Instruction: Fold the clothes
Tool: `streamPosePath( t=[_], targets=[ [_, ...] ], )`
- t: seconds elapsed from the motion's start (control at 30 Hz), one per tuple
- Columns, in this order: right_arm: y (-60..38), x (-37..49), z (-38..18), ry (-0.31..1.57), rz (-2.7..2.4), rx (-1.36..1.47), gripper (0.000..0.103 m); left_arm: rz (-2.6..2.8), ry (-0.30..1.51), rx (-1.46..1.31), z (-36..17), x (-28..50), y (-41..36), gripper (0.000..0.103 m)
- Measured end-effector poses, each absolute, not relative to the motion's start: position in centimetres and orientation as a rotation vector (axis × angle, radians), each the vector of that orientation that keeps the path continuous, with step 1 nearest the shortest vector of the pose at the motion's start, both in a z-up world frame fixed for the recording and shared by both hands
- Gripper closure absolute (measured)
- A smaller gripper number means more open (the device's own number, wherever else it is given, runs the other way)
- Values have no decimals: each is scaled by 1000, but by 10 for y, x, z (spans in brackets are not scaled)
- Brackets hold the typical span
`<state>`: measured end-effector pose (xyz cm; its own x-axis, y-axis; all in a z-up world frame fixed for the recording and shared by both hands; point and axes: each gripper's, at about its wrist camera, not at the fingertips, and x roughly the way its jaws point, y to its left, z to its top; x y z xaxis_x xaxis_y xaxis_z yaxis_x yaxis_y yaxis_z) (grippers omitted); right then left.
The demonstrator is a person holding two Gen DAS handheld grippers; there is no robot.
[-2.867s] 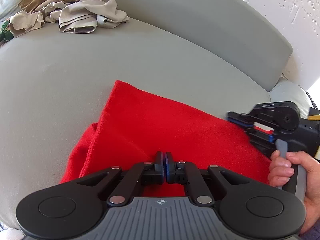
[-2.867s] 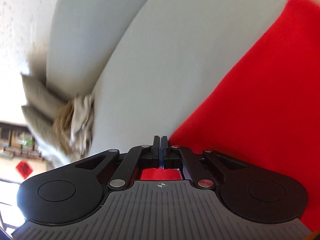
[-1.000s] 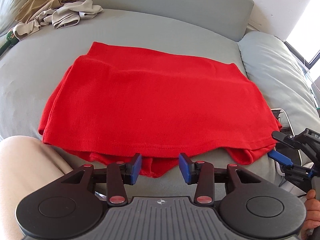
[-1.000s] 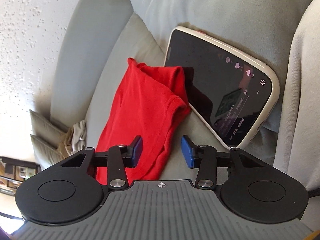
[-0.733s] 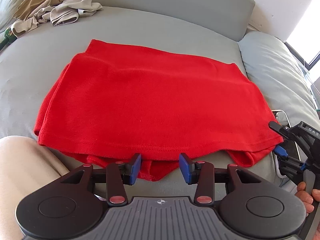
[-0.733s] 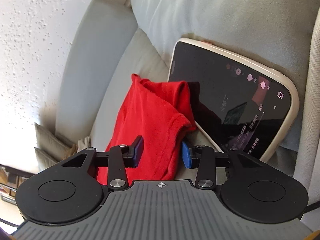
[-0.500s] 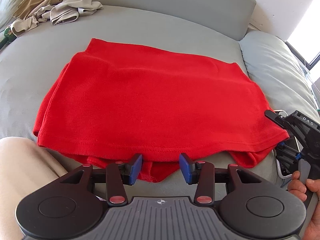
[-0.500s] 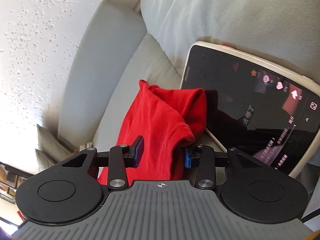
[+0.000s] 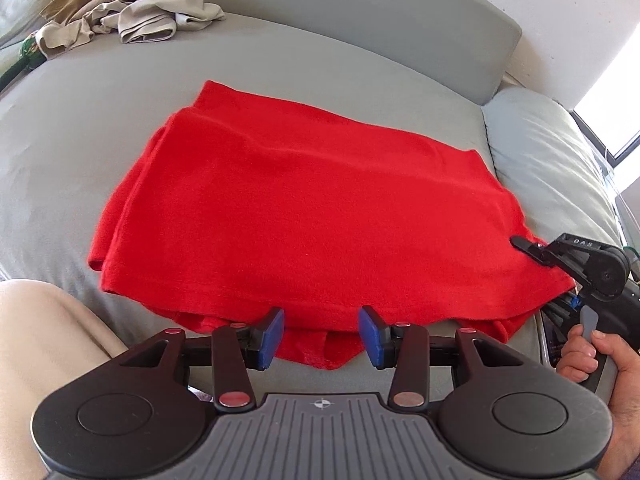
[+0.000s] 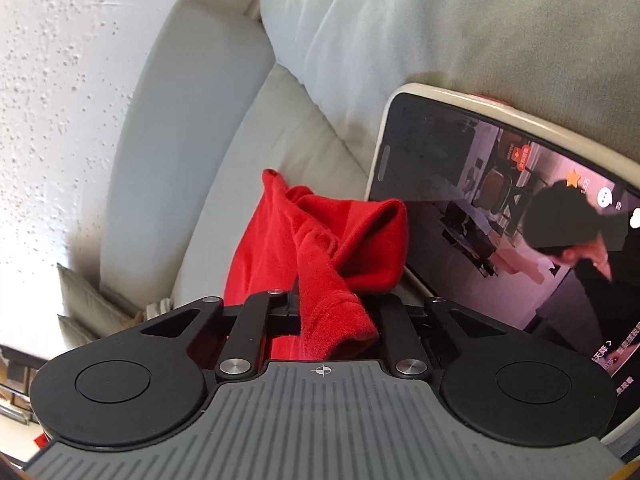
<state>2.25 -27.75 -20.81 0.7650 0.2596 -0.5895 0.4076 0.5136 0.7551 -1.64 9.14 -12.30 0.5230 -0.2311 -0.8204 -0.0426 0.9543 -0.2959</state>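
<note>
A red garment lies folded flat on the grey sofa seat. My left gripper stands open at its near hem, blue pads either side of a bit of hem, not touching it. At the garment's right corner my right gripper is held by a hand. In the right wrist view the right gripper has its jaws closing on that corner of the red garment, which bunches up between the fingers. The pads are hidden by cloth.
A phone with a lit screen leans on the sofa cushion right beside the held corner. Crumpled beige clothes lie at the far left of the seat. A person's leg is at the near left.
The right gripper moved in over the garment's right corner and its jaws closed from open onto the cloth, which bunched up. The left gripper stayed open at the near hem.
</note>
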Motion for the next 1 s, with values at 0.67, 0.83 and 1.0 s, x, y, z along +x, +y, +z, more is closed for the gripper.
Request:
streamPosePath(
  t=[0.67,0.83,1.0],
  targets=[
    [76,18,-111,602,317,-567,91,218,835,-547,-96,-51,264,60],
    [112,-1,-148,640,375,-709,92,206,845,-573,-101,-52,271,60],
    [80,27,-110,757,326,-390,92,181,854,-597,-107,-49,272,60]
  ],
)
